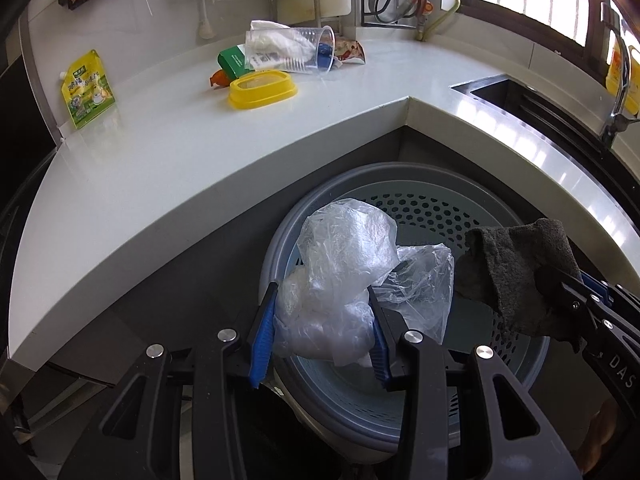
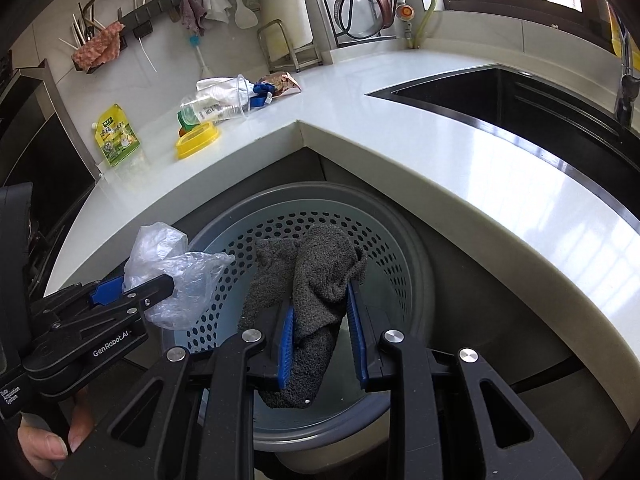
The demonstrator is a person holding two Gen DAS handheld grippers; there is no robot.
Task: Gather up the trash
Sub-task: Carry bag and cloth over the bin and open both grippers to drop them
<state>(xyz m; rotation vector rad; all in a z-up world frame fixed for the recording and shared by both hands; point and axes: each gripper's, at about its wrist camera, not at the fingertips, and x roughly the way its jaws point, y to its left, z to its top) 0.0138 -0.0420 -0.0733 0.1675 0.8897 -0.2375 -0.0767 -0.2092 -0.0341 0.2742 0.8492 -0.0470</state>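
My left gripper (image 1: 322, 300) is shut on a crumpled clear plastic bag (image 1: 344, 280) and holds it over the grey perforated bin (image 1: 432, 208) below the counter corner. My right gripper (image 2: 320, 300) is shut on a dark grey scouring cloth (image 2: 308, 280) over the same bin (image 2: 384, 248). Each gripper shows in the other's view: the right one with the cloth (image 1: 520, 272) at right, the left one with the bag (image 2: 172, 272) at left. More trash lies on the white counter (image 1: 180, 152): a clear cup (image 1: 292, 50), a yellow lid (image 1: 262, 89), a green box (image 1: 234, 60), a snack wrapper (image 1: 352, 52), a yellow pouch (image 1: 86, 90).
A black sink (image 2: 520, 100) with a tap (image 2: 626, 80) is set in the counter at right. A utensil rack (image 2: 132, 28), a cutting-board stand (image 2: 288, 48) and a pot rack (image 2: 360, 4) line the back wall. A dark appliance (image 2: 36, 140) stands at left.
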